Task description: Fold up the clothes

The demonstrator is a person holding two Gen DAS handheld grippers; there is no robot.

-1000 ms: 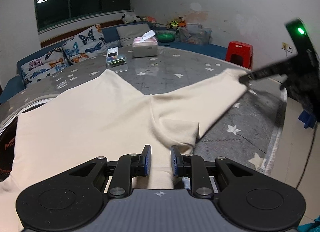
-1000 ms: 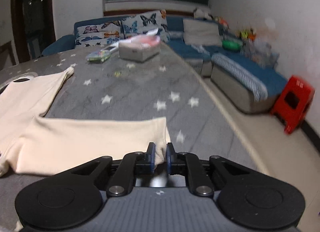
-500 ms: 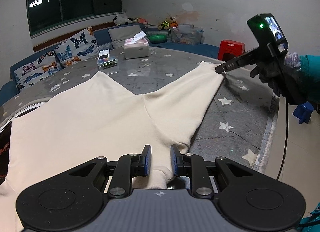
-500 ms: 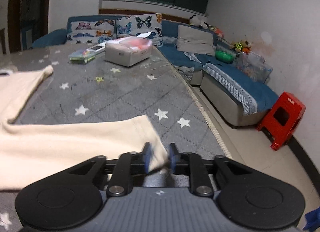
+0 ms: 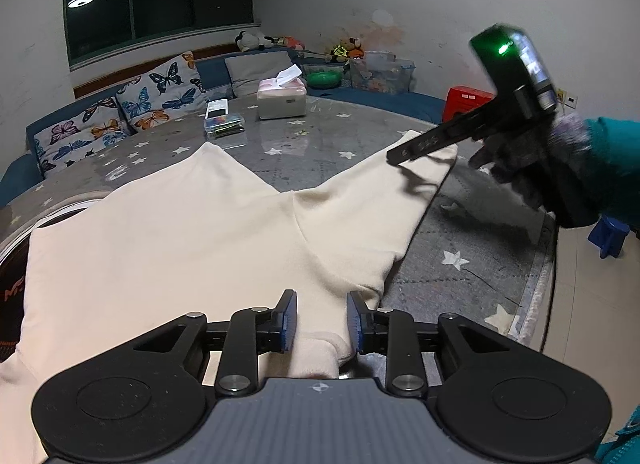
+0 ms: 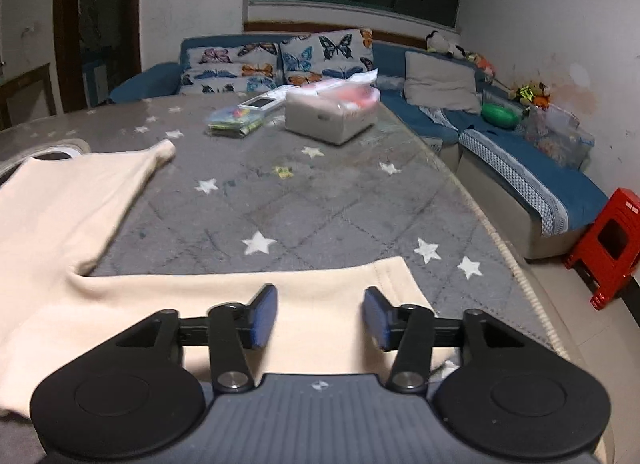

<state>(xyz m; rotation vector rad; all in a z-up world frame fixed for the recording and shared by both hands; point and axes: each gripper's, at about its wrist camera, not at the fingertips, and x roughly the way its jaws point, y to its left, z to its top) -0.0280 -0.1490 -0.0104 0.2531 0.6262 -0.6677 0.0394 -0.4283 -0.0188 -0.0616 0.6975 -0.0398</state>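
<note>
Down at the near edge of the table, the left tongs (image 5: 322, 316) have their blue pads a little apart and are opening, with a bunched fold of the cream garment (image 5: 168, 240) rising between them; whether the pads press on the cloth I cannot tell. The right tongs (image 6: 319, 318) are also opening, their pads standing well apart above the sleeve end (image 6: 352, 284) with nothing gripped between them; the sleeve lies flat beneath, its stitched cuff edge pointing toward the table's right edge. From the left wrist view the right tongs (image 5: 394, 155) appear as a dark bar held by a gloved hand (image 5: 536, 167) in a teal sleeve, tip hovering over that same sleeve end. The garment is spread across the grey, star-printed table cover (image 6: 320, 203), its body filling the near left part and its other sleeve reaching up toward the far side. Toward the far edge of the table sit a tissue box (image 5: 282, 101) and, just beside it, a clear case with a phone-like item on top (image 5: 223, 123). Beyond the table a blue sofa carries butterfly cushions (image 6: 280, 63), and a red stool (image 6: 608, 244) stands on the floor off the table's right edge.
</note>
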